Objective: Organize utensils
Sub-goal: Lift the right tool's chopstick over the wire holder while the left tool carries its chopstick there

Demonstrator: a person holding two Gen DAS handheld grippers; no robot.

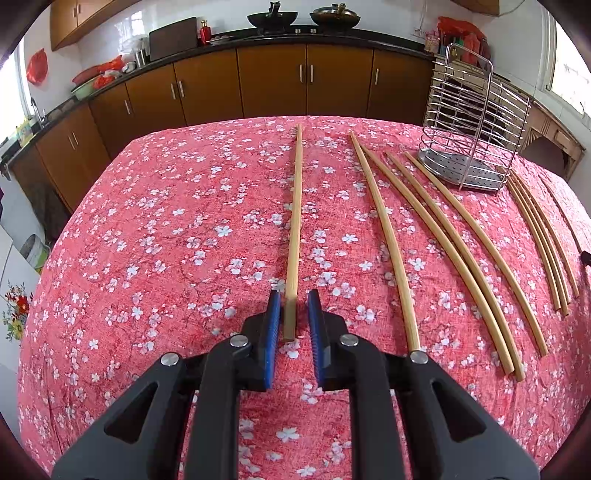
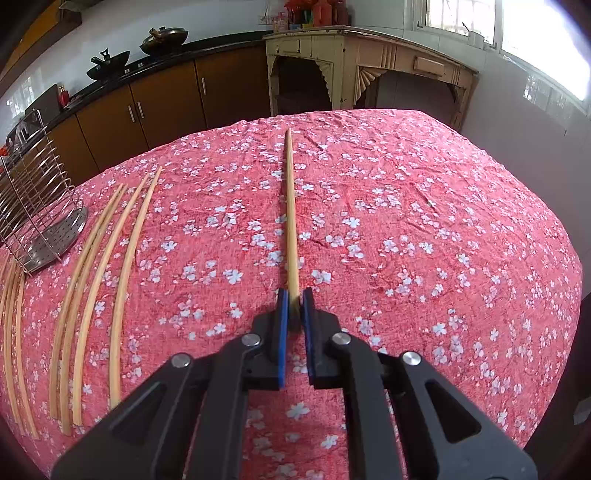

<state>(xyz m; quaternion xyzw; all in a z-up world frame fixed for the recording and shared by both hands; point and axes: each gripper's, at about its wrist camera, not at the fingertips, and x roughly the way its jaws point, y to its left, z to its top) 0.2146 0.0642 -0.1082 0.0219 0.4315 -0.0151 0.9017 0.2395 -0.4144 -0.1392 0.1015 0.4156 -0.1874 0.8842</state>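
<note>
— Brown kitchen cabinets (image 1: 273, 81) ran behind the table, didn't they, with two woks (image 1: 272, 18) on the dark counter?

— They did. And the table itself wore a red cloth with white blossoms (image 1: 184, 240). What about the holder?

— The wire utensil rack (image 1: 476, 122) stood upright at the far side of the cloth, on its perforated metal base. Nothing was in it that I could see — through the wires only the base showed.

— So every chopstick lay on the cloth?

— The loose ones did. Four loose chopsticks (image 1: 454, 254) lay side by side just in front of the rack, and a second group (image 1: 539, 240) lay beyond them, its far ends close beside the rack's base.

— And the grippers?

— The left gripper (image 1: 291, 314) was nearly closed, with a single chopstick (image 1: 295, 221) lying between its blue pads; a narrow gap showed on either side, so the pads were not pressing on it.

— The right one?

— The right gripper (image 2: 293, 310) was clamped on the near end of another chopstick (image 2: 291, 221), which ran straight away from the fingers towards the far edge of the table. Whether its tip touched the cloth I could not tell. It sat well apart from the rack, which was off to the left in that view.
</note>
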